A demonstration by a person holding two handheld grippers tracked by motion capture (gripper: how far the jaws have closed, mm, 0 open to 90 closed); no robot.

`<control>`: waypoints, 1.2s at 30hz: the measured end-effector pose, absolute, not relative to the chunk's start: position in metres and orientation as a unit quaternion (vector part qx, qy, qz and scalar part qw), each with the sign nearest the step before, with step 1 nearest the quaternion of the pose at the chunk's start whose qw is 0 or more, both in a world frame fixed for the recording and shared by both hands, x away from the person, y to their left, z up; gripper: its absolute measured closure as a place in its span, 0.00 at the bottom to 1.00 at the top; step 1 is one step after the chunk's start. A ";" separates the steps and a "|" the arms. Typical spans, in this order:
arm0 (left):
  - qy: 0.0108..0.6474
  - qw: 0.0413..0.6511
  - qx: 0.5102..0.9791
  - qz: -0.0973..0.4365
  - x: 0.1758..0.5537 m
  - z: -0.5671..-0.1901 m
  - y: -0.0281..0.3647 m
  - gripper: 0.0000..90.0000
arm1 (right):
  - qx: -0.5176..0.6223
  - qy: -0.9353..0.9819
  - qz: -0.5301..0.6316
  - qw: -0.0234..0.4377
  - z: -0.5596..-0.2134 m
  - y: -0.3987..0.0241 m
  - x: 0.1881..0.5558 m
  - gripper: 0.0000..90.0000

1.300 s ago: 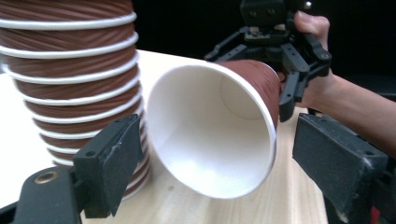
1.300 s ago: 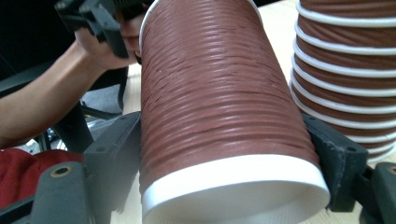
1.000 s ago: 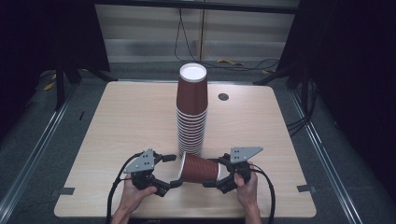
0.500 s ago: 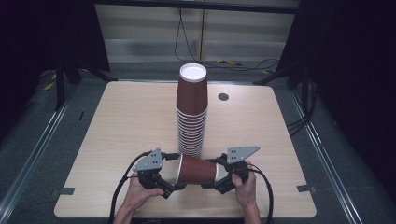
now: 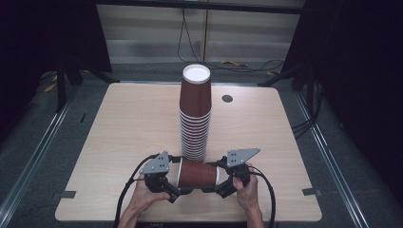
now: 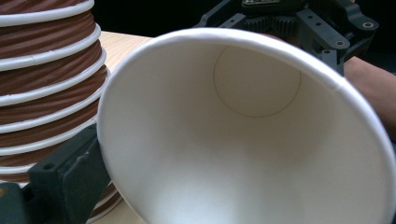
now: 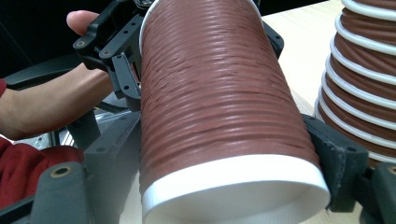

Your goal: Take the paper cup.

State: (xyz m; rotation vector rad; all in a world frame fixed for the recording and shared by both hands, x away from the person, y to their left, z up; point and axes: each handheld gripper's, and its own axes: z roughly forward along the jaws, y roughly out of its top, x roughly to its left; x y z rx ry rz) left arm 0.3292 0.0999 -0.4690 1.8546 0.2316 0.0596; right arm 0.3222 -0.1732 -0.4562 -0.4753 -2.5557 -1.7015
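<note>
**Near the front edge of the table, one cup lies between two grippers**

At the left of the high view, the person's left hand holds the left gripper low over the table. Its jaws have just been opening and now stand wide. The wide white mouth of a brown paper cup sits between them. In the left gripper view you look straight into the cup, all white inside, with one black jaw beside its rim on the left. Whether that jaw touches the rim is hard to tell.

The cup lies on its side in the middle, close to the front edge of the table, with its mouth to the left and its small end to the right.

Just behind it stands a tall stack of cups, all upside down, brown with white rims. The stack also shows in the left gripper view and in the right gripper view.

At the right, the right hand holds the right gripper. In the right gripper view its two black jaws press on both sides of the cup's small end, so it grips the cup. Farther off in that view is the left gripper.
</note>
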 end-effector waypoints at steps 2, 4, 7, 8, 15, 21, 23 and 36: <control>0.098 0.591 0.800 0.024 0.329 -0.469 0.100 0.00 | -0.153 -0.822 -0.548 0.019 -0.457 -0.173 0.322 0.23; 0.094 0.593 0.800 0.016 0.330 -0.470 0.100 0.00 | -0.150 -0.824 -0.547 0.021 -0.457 -0.173 0.322 0.23; 0.091 0.597 0.797 0.012 0.330 -0.470 0.100 0.00 | -0.144 -0.822 -0.550 0.022 -0.456 -0.171 0.322 0.23; 0.091 0.596 0.798 0.014 0.330 -0.469 0.099 0.01 | -0.144 -0.822 -0.550 0.022 -0.456 -0.171 0.322 0.23; 0.088 0.585 0.806 0.013 0.329 -0.467 0.101 0.03 | -0.141 -0.824 -0.549 0.025 -0.458 -0.170 0.322 0.23; 0.088 0.577 0.812 0.020 0.328 -0.464 0.103 0.04 | -0.137 -0.828 -0.542 0.027 -0.460 -0.167 0.322 0.23; 0.091 0.578 0.811 0.024 0.327 -0.463 0.105 0.04 | -0.139 -0.829 -0.541 0.023 -0.461 -0.167 0.323 0.21; 0.100 0.561 0.821 0.036 0.326 -0.457 0.107 0.04 | -0.159 -0.824 -0.544 -0.003 -0.463 -0.171 0.319 0.16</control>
